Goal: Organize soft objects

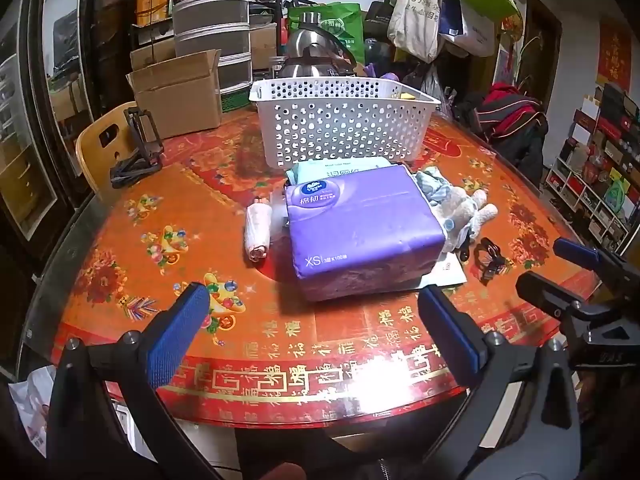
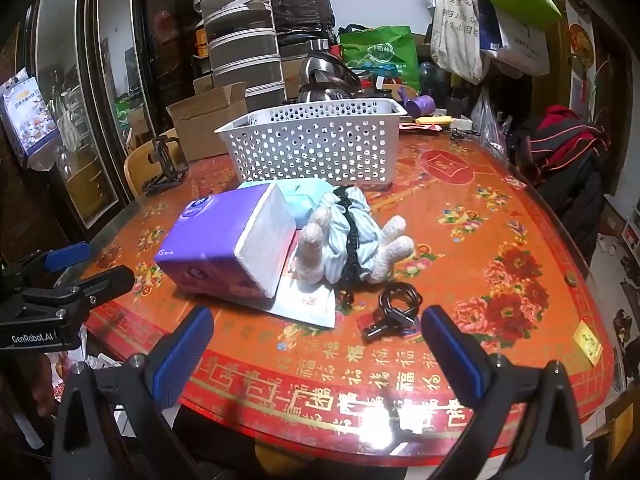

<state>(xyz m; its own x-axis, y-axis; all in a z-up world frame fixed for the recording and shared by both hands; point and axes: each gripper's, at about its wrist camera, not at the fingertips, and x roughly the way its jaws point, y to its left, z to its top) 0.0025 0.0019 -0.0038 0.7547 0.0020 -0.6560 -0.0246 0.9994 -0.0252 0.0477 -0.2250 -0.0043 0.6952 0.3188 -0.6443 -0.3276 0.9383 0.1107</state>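
Both your grippers, left gripper and right gripper, hover fully open and empty over the table's near edge. Straight ahead of the left one, one purple tissue pack lies mid-table, long axis running away toward one white basket. Beside the pack lie one rolled cloth, one teal packet and one pale fabric bundle, nearer your right.

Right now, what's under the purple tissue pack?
A flat white paper packet sticks out from under the purple tissue pack at its near right corner, lying on the table. How far the paper runs beneath, and anything else under there, is covered.
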